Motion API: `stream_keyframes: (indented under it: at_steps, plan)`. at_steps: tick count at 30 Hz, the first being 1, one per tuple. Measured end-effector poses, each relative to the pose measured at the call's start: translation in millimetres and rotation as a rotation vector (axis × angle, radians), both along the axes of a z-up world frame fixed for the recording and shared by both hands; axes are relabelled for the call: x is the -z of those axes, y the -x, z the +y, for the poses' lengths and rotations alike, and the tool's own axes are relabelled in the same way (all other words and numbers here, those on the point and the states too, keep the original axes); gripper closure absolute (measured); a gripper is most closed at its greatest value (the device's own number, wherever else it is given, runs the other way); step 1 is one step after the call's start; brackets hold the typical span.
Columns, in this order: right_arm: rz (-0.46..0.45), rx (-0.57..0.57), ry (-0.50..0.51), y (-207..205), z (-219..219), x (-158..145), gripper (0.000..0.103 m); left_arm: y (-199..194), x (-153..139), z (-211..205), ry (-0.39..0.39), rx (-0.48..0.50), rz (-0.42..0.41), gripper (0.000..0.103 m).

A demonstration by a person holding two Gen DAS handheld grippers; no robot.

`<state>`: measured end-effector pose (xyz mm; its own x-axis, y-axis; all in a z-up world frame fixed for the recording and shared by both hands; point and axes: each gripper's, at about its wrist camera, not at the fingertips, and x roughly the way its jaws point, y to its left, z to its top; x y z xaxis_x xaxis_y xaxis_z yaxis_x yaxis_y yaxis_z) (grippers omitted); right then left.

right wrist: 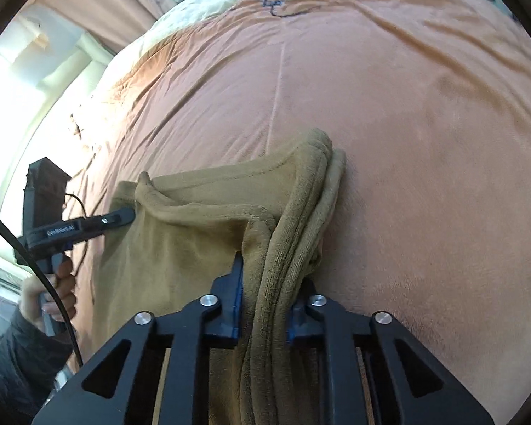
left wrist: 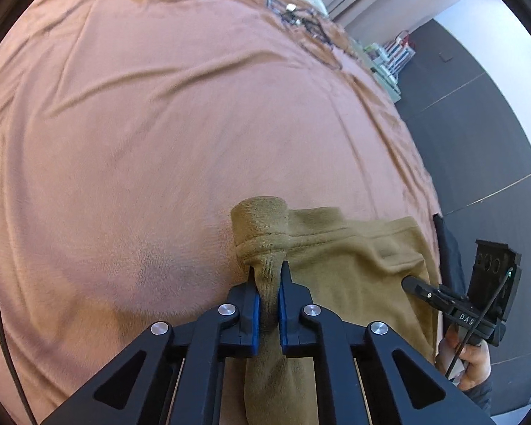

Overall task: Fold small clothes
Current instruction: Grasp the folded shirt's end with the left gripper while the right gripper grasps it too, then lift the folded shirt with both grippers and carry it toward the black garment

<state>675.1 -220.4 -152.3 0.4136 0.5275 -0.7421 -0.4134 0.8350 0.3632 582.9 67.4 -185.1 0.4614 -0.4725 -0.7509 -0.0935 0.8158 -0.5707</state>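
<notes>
An olive-tan fleece garment lies on the brown bedspread. My left gripper is shut on one bunched corner of it, with cloth running between the blue pads. In the right wrist view the same garment stretches between both grippers. My right gripper is shut on the other corner, a thick stack of folded edges. The right gripper also shows in the left wrist view, gripping the garment's far side. The left gripper shows in the right wrist view at the garment's left edge.
Tangled dark cables lie on the bedspread at the far end, next to a cream pillow. The bed's edge drops to a dark floor on the right. A window and curtain stand at the left.
</notes>
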Motion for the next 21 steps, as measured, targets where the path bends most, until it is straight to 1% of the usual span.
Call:
stream_keyframes:
  at_steps: [2, 8, 9, 15, 20, 21]
  plan:
    - [-0.03, 0.003, -0.004, 10, 1, -10, 0.091, 4, -12, 1, 0.019, 0.0, -0.023, 0.095]
    - [-0.116, 0.012, -0.006, 48, -1, -46, 0.091, 23, -64, -7, 0.009, 0.025, -0.102, 0.096]
    - [-0.134, 0.017, -0.005, 57, -1, -55, 0.091, 28, -76, -9, 0.009, 0.029, -0.121, 0.096]
    - [-0.207, 0.047, -0.016, 106, -20, -94, 0.091, 51, -130, -23, 0.012, 0.06, -0.21, 0.096]
    - [-0.277, 0.073, -0.022, 156, -39, -125, 0.091, 69, -176, -35, 0.027, 0.084, -0.276, 0.096]
    - [-0.29, 0.08, -0.025, 166, -43, -131, 0.091, 72, -182, -36, 0.029, 0.089, -0.285, 0.096]
